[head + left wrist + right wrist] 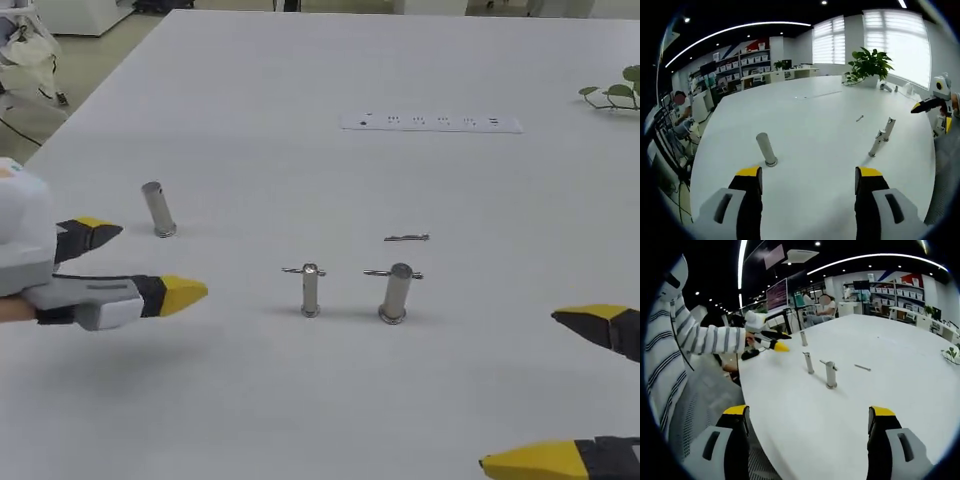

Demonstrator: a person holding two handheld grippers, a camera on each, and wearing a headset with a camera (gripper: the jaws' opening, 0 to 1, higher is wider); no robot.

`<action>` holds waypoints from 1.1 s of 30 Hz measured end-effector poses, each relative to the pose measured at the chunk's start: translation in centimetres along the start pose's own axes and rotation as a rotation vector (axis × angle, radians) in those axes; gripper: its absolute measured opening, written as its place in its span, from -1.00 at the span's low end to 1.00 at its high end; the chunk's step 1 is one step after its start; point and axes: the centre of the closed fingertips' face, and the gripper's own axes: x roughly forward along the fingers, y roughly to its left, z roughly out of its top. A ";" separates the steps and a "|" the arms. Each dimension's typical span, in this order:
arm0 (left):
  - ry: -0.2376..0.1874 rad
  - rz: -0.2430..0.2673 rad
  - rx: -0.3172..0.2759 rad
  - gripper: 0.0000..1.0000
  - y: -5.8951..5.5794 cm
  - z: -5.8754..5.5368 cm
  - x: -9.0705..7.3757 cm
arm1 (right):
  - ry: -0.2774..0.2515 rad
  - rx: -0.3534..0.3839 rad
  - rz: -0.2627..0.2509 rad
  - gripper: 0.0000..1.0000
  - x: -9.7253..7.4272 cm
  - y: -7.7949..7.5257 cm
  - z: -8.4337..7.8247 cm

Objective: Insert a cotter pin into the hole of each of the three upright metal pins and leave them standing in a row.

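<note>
While flat on the table [300, 400], loose cotter pin [406, 238] — long axis left-right.

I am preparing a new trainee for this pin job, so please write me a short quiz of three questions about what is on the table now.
1. True or false: the lone metal pin near the left gripper already carries a cotter pin.
2. Where is the loose cotter pin? A) lying on the table, beyond the two fitted metal pins and apart from them; B) on the floor; C) inside the lone metal pin.
3. Fill in: the right gripper stands ____, holding nothing.
Key: 1 false; 2 A; 3 open.
</note>
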 end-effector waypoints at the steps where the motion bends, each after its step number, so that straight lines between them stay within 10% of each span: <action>1: 0.000 0.011 0.004 0.44 0.4 0.1 0.2 | 0.000 0.002 -0.001 1.00 0.0 0.0 0.0; 10: -0.006 0.062 -0.060 0.23 2.5 0.2 2.5 | -0.015 -0.003 -0.026 0.98 -0.6 -0.5 0.0; 15: 0.062 0.128 0.078 -0.03 4.2 -0.8 3.3 | -0.017 0.005 -0.038 0.98 -0.7 -0.8 -0.1; 33: -0.016 0.205 -0.008 -0.53 6.9 1.3 5.3 | 0.022 0.033 -0.076 0.97 -0.9 -2.2 -1.2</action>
